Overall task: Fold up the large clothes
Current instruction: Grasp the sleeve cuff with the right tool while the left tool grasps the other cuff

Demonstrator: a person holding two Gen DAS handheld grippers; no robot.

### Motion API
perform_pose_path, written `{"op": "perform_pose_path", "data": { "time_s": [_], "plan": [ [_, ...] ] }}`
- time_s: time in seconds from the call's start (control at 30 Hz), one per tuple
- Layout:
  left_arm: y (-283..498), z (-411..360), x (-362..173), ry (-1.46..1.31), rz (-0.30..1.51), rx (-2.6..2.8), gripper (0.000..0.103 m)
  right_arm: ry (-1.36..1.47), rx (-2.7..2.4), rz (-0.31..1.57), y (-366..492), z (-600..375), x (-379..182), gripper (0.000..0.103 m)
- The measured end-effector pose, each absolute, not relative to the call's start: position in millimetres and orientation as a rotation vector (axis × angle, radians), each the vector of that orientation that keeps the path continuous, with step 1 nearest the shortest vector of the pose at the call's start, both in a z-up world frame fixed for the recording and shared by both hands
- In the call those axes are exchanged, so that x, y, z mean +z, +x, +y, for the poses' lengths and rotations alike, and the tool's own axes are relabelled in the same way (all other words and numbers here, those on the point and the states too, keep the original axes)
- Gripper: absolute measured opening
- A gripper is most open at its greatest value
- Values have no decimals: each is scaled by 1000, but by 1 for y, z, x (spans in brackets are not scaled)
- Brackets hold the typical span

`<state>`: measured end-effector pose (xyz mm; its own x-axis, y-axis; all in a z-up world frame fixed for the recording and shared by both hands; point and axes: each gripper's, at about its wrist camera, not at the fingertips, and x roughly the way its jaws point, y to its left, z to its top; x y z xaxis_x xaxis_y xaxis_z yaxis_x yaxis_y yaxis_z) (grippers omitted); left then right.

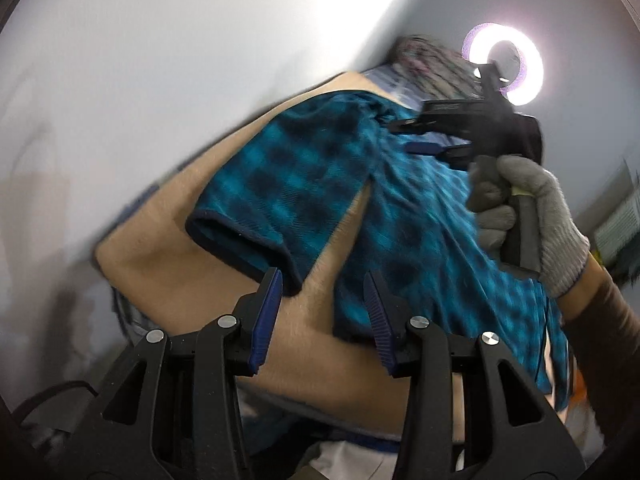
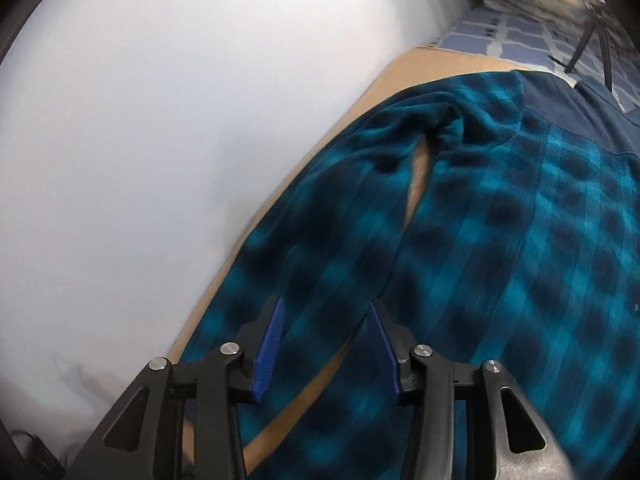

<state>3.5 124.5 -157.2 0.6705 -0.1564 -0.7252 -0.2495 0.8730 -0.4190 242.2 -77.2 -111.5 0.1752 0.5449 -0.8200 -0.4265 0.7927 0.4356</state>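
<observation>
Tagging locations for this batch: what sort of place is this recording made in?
Probably a bedroom at home: the teal plaid garment lies on a tan sheet against a plain white wall, with checked bedding beyond and a ring light nearby.

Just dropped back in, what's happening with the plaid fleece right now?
A person with a gripper in each gloved hand is working on a teal plaid fleece top spread on a tan surface. The left gripper is open just short of the sleeve cuff. The right gripper is open above the sleeve further up. Neither holds cloth; no fold is visible.
</observation>
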Motion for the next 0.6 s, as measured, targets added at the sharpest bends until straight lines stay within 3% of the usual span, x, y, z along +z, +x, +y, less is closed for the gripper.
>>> {"op": "perform_pose_path", "data": {
  "time_s": [0.33, 0.5, 0.53, 0.6],
  "plan": [
    [41, 143, -198, -570, 894, 149, 43, 289, 676, 1281, 327, -62, -146, 41],
    [49, 150, -209, -609, 917, 142, 42, 218, 639, 1306, 342, -42, -159, 39],
    [51, 150, -211, -603, 919, 145, 25, 208, 632, 1314, 343, -40, -162, 36],
    [54, 148, -213, -590, 923, 147, 5, 208, 629, 1327, 347, -37, -167, 19]
  ]
}}
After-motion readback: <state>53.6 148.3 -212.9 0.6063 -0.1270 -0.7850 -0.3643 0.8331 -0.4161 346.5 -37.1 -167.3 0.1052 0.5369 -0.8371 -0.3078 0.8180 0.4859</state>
